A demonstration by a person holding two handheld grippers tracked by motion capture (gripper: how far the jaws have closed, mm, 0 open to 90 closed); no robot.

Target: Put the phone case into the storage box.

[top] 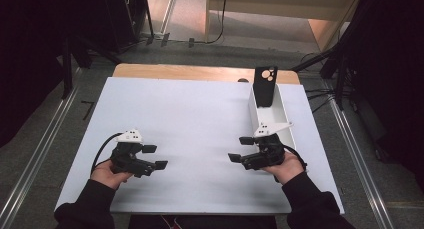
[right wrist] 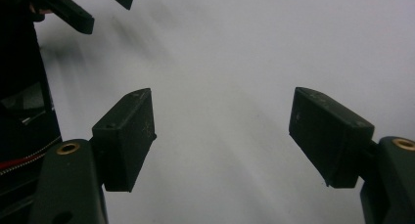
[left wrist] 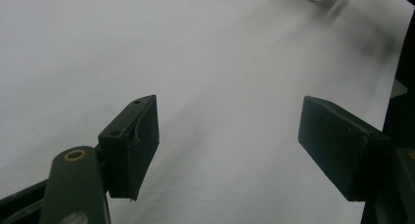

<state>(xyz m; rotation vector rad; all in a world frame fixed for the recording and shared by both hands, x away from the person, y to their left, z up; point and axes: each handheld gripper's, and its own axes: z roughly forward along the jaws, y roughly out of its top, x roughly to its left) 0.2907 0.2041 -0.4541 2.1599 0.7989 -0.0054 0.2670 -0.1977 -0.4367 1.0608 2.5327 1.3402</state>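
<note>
Beyond the right gripper (top: 242, 149), wide open and empty like the left gripper (top: 156, 157), a phone case (top: 264, 85) stands in a white tray (top: 286, 126); probably light, slick, best pinched across its edges.

A lab or test room, a plain white worktop (top: 200, 119) on a wooden table, grey floor with metal rails (top: 30, 164) on the left and right, dark stands (top: 345, 64) and cables (top: 320, 94) at the far sides, black curtains around.

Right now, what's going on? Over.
Left gripper open, right gripper open, both empty. Phone case upright in tray. Nothing between.
</note>
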